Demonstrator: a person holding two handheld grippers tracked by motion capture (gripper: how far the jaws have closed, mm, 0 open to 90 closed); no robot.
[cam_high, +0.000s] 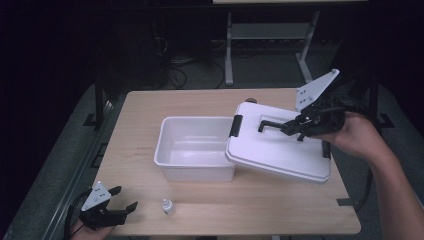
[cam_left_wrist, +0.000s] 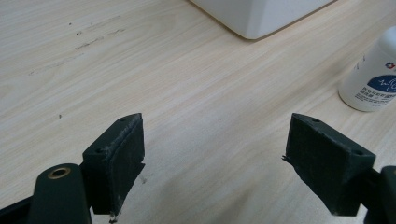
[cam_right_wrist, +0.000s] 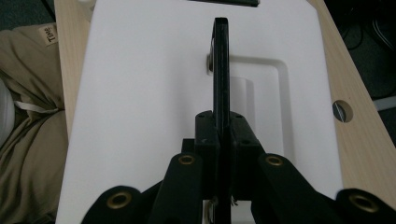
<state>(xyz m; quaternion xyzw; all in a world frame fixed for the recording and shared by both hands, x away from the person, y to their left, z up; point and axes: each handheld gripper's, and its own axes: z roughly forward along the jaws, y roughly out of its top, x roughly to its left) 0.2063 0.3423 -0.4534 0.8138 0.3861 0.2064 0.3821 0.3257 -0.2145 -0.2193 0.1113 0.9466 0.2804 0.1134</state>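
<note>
In the high view, the lid (cam_high: 280, 145) is seen carried by its black handle (cam_high: 272, 123), on which the right gripper (cam_high: 295, 125) is clamped. The lid hangs tilted ahead of and below that gripper, its lower edge lapping over the near end of the open white bin (cam_high: 192, 147), so the bin is judged only partly covered. The left gripper (cam_high: 122, 202) is held low at the table (cam_high: 250, 215) edge, jaws spread and empty, with a small white bottle (cam_high: 167, 206) just beside its tips.

In the left gripper view, the two pads (cam_left_wrist: 123, 154) are seen wide apart with bare wood between them; the bottle (cam_left_wrist: 373, 79) stands ahead and off to one side, and a corner of the bin (cam_left_wrist: 261, 18) lies farther ahead.

In the right gripper view, the handle (cam_right_wrist: 221, 70) is pinched edge-on between the closed jaws, and the lid (cam_right_wrist: 140, 93) spreads beneath.

The lifting is judged done; squaring the lid over the bin, lowering and releasing are left.
</note>
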